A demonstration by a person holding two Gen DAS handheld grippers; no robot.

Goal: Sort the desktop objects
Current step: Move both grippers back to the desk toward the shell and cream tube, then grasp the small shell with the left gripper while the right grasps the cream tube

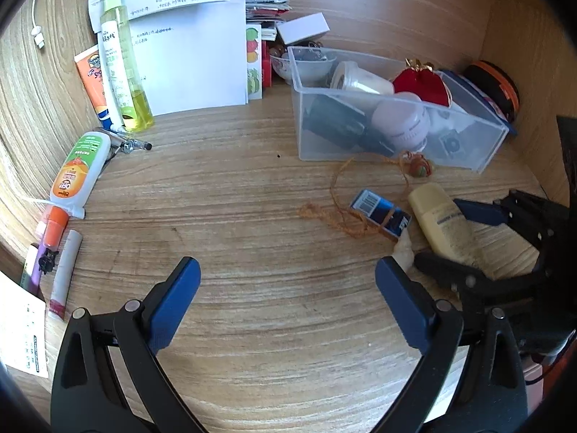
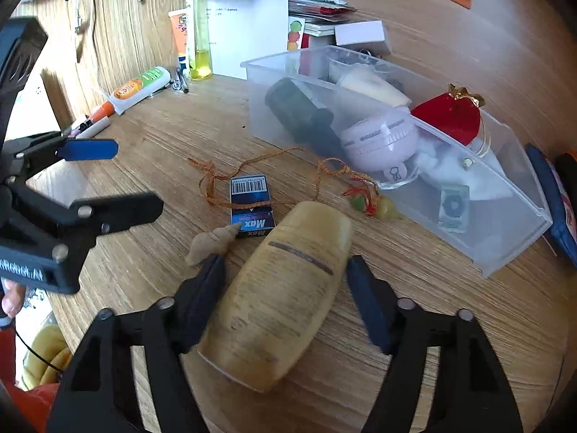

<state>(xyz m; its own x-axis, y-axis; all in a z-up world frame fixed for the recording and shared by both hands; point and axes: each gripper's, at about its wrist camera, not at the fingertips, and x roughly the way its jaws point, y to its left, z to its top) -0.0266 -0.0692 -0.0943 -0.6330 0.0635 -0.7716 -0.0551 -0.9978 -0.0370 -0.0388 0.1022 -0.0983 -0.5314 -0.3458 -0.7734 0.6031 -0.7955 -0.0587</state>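
Observation:
A cream-yellow bottle [image 2: 285,288] lies on the wooden desk between the fingers of my right gripper [image 2: 285,270]. The left pad touches its side; a small gap shows at the right pad. It also shows in the left wrist view [image 1: 443,223], with my right gripper [image 1: 443,238] around it. A seashell [image 2: 212,243], a small blue box [image 2: 250,202] and an orange cord with beads [image 2: 368,202] lie just beyond. A clear plastic bin [image 2: 505,249] holds a pink round device, a dark bottle and a red pouch. My left gripper [image 1: 288,274] is open and empty over bare desk.
Along the left edge lie a glue bottle [image 1: 79,169], markers [image 1: 54,231] and a white tube [image 1: 66,270]. A tall yellow spray bottle [image 1: 122,65], an orange tube and papers [image 1: 194,57] stand at the back. A dark orange-rimmed object [image 1: 497,86] sits behind the bin.

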